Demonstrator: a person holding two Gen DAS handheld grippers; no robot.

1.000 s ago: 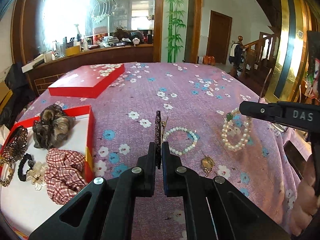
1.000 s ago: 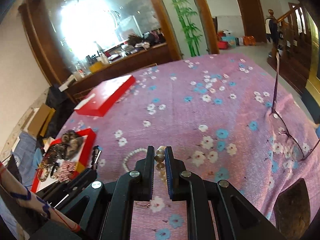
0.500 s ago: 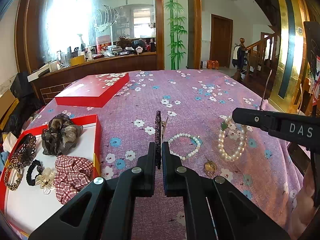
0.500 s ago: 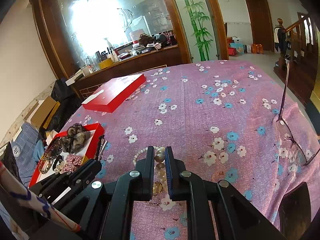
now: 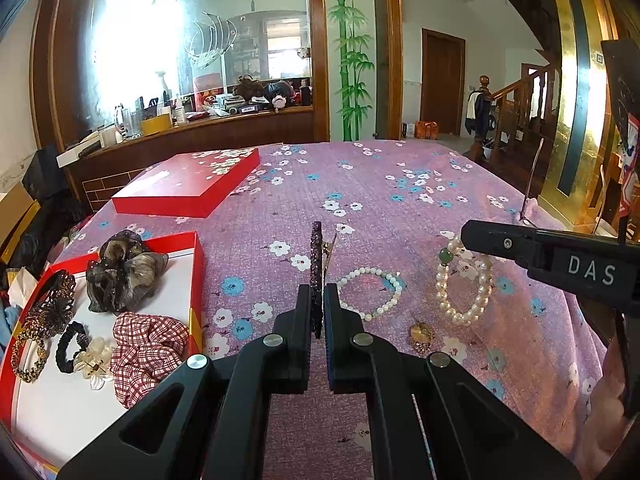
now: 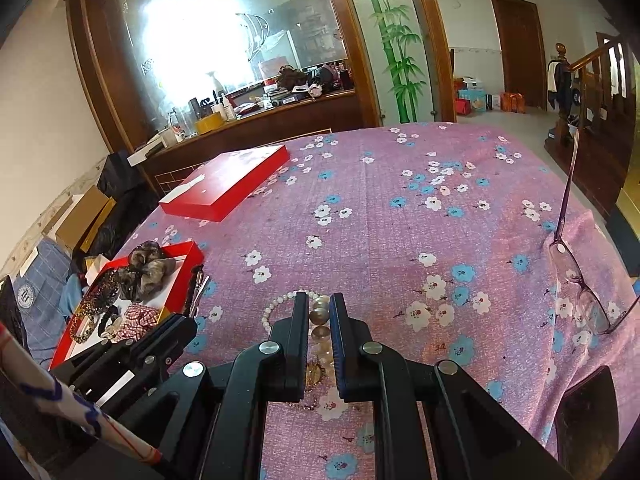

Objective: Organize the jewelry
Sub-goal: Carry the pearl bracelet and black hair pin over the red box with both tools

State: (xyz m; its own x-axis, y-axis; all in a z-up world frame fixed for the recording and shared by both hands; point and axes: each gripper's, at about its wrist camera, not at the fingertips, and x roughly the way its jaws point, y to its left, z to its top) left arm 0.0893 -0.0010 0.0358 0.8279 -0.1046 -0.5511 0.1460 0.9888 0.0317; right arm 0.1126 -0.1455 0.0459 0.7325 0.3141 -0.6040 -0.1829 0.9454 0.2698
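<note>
Jewelry is in both tools at once. Clamped edge-up between the closed fingers of the left gripper (image 5: 318,308) is a dark beaded hair clip (image 5: 316,264), its silver prong sticking out ahead of the fingertips. Off to that gripper's right, the right gripper (image 6: 320,312) is pinched shut on a large pearl bracelet (image 5: 464,284) with one green bead; the loop hangs from its tips above the cloth.

Just ahead and right of the left gripper's fingertips, a smaller white bead bracelet (image 5: 370,292) lies flat on the cloth, and nearer, below the hanging pearls, sits a small gold brooch (image 5: 421,335).

To the left of the left gripper is the open red box (image 5: 198,264), holding a brown organza scrunchie (image 5: 124,276), a red checked scrunchie (image 5: 146,354), a black hair tie with a clear flower (image 5: 86,354) and dark filigree clips (image 5: 50,308) at its far left side.

Farther ahead and left lies the red lid (image 5: 188,188). All of it rests on a purple flowered tablecloth (image 5: 380,200). Well to the right of the right gripper, a pair of glasses (image 6: 580,280) sits near the cloth's edge.
</note>
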